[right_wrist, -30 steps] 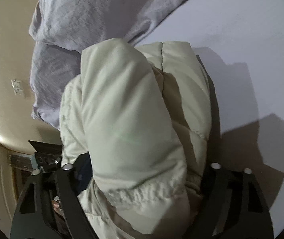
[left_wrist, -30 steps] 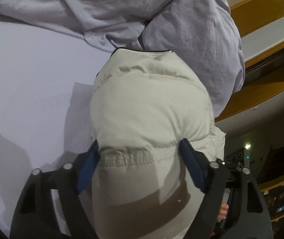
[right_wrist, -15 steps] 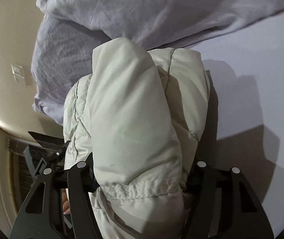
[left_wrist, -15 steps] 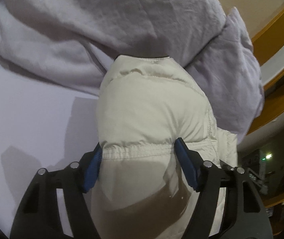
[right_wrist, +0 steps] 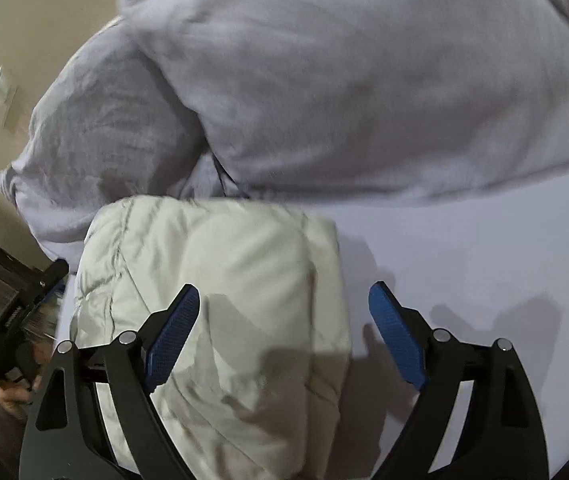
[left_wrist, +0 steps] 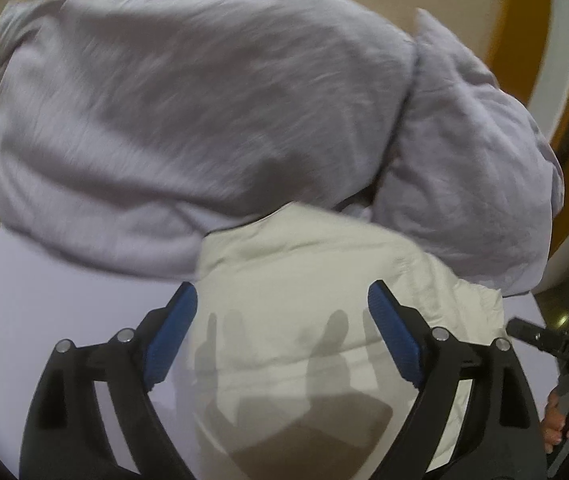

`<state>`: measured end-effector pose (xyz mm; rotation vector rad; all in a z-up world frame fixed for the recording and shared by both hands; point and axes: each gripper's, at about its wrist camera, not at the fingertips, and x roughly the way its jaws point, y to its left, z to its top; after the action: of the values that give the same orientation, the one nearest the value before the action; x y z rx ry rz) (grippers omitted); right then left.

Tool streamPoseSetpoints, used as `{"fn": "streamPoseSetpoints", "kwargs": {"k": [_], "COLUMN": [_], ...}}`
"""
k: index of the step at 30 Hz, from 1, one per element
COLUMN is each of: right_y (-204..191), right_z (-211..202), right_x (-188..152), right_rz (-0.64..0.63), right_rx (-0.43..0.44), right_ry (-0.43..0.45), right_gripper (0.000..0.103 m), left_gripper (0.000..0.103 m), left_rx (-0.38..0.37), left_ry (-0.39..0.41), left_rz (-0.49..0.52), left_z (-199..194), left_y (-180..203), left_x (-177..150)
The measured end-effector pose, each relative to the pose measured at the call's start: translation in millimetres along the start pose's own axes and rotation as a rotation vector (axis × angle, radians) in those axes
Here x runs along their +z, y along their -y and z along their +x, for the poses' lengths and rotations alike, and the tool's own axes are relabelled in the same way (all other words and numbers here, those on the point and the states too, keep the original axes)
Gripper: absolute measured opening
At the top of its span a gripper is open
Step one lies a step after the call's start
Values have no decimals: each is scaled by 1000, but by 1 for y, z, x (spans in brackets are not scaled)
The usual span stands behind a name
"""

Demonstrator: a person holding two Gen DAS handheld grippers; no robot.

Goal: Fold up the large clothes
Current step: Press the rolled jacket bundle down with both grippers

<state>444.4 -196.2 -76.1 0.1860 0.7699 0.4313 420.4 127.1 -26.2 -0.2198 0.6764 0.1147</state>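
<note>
Left wrist view: left gripper (left_wrist: 282,312) spread wide, blue pads clear of the fabric, holding nothing. Cream puffy jacket (left_wrist: 316,312) lies bundled on the pale lilac sheet (left_wrist: 56,304), between and below the fingers. Rumpled lilac duvet (left_wrist: 188,120) heaped just behind the jacket, touching its far edge. Frame is motion-blurred. Part of the other gripper and a hand (left_wrist: 564,420) show at the right edge.

Right wrist view: right gripper (right_wrist: 284,312) also spread wide, gripping nothing. Jacket (right_wrist: 220,280) sits under the left finger (right_wrist: 172,332); the right finger (right_wrist: 396,336) is over bare sheet (right_wrist: 464,256). Duvet (right_wrist: 344,80) fills the background.
</note>
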Motion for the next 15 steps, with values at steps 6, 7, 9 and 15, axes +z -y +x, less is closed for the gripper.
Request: {"fn": "streamPoseSetpoints", "kwargs": {"k": [6, 7, 9, 15], "right_y": [-58, -64, -66, -51], "right_z": [17, 24, 35, 51], "right_x": [4, 1, -5, -25], "right_rz": [-166, -199, -232, -239], "right_rx": [-78, -98, -127, -136], "right_ry": [111, 113, 107, 132], "right_gripper": [83, 82, 82, 80], "left_gripper": [88, 88, 88, 88], "left_rx": [67, 72, 83, 72], "left_ry": [12, 2, -16, 6], "left_rz": [110, 117, 127, 146], "left_z": [22, 24, 32, 36], "left_y": [35, 35, 33, 29], "left_x": [-5, -8, -15, -28]}}
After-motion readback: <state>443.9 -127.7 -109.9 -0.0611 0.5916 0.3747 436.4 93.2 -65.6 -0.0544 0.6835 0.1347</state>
